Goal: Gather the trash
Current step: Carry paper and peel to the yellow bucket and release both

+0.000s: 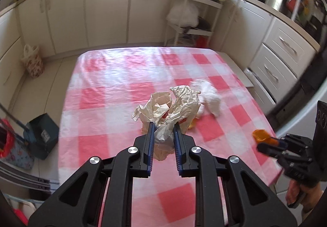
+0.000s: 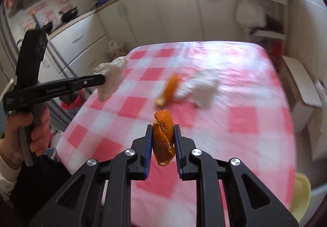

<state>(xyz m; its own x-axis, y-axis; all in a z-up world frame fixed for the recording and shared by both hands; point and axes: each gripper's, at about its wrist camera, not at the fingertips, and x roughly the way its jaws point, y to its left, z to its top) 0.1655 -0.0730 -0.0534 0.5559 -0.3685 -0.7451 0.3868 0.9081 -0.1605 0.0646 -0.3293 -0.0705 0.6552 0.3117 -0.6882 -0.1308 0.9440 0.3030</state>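
Faintly, blurred lettering on left gripper [image 2: 104, 79] arm; unreadable.

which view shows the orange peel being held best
The right wrist view: the orange peel sits sharp and central, pinched in the right hand-held gripper. The left wrist view shows it only small at its right edge.

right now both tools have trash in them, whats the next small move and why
Probably carry both loads off the table to wherever the trash goes; no bin is clearly visible. The left tool is shut on crumpled paper, the right tool on an orange peel, both lifted. Another peel and a white tissue still lie on the checked tablecloth, so neither can take more.
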